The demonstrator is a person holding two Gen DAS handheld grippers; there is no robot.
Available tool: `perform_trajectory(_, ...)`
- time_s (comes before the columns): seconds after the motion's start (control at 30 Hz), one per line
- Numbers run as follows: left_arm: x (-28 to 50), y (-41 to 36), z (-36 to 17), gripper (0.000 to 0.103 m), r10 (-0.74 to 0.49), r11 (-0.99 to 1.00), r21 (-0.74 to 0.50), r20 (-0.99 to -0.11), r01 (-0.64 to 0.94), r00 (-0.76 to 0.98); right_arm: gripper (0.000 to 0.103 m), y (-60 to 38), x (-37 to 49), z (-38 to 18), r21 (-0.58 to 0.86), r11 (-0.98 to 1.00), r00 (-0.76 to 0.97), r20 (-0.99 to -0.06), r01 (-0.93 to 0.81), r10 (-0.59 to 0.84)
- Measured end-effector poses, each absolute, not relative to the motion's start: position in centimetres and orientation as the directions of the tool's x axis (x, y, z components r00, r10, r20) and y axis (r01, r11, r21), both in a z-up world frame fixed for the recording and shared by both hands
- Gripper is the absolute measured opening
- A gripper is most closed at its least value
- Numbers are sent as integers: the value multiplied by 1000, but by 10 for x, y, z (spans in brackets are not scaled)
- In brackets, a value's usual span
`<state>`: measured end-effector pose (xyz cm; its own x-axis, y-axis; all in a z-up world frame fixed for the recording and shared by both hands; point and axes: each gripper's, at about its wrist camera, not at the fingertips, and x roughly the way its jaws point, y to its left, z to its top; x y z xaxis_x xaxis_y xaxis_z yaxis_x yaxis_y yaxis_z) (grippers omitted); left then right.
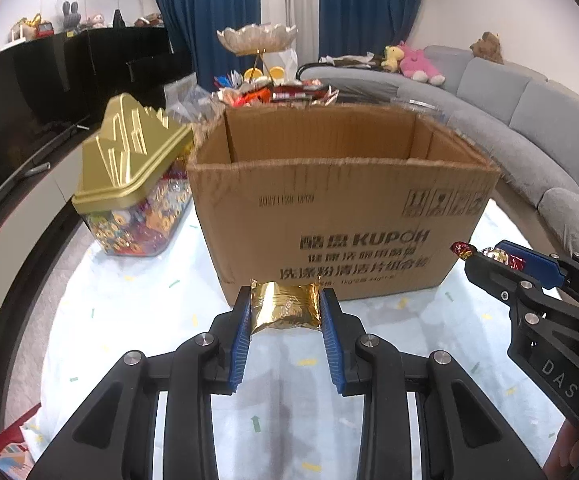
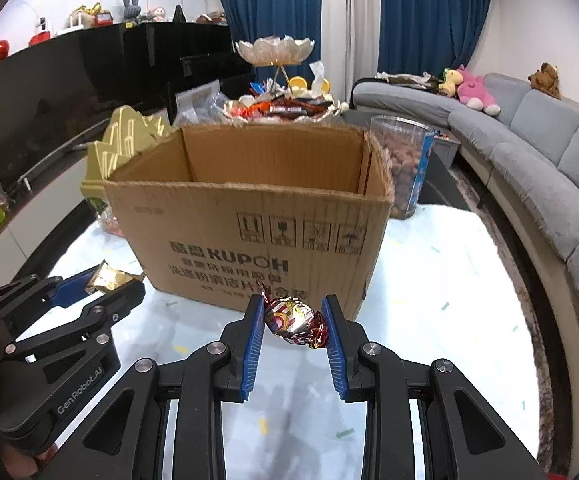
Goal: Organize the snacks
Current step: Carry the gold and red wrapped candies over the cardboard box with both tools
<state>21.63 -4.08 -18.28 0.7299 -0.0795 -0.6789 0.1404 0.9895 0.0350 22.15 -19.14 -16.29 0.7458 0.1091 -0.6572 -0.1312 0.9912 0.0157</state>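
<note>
Table [image 1: 101, 320]: round, under a pale cloth with small coloured marks, carrying every item listed here.

Cardboard box [image 1: 341, 216]: large, open-topped, printed KUPOH, standing at the middle of the table. Its inside walls showed bare as far as both views reached; the floor of the box was hidden, so any contents could not be told.

Candy jar [image 1: 137, 192]: clear, with a gold mountain-shaped lid, full of bright wrapped sweets, just beside the box toward the table's left edge.

Clear canister [image 2: 405, 168]: filled with brown pieces, behind the box's right corner.

Tiered snack stand [image 2: 275, 80]: shell-shaped dishes, the lower one heaped with assorted wrapped snacks, at the far edge behind the box.

Left gripper [image 1: 285, 308]: closed on a gold foil packet [image 1: 285, 306], held clear of the cloth in front of the box's near wall.

Right gripper [image 2: 295, 320]: closed on a red wrapped candy [image 2: 295, 320] with twisted ends, likewise held off the table before the near wall.

Progress, as judged: both pieces were picked up but not yet delivered, each sitting below the box rim. What remained was carrying them over the rim and letting go, and the stand's heap suggested much sorting was left.
</note>
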Motion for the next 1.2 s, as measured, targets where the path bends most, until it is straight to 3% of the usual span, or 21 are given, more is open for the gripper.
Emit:
perform_trajectory(0.53, 212, -39, -133, 33, -89, 991, 25, -627, 134, 774, 31, -197, 189, -114, 4, 993, 792, -602, -118, 97)
perform_trajectory(1.2, 239, -41, -84, 33, -99, 991, 13, -581, 131, 808, 31, -194, 207, -63, -5, 994, 837, -540, -111, 91)
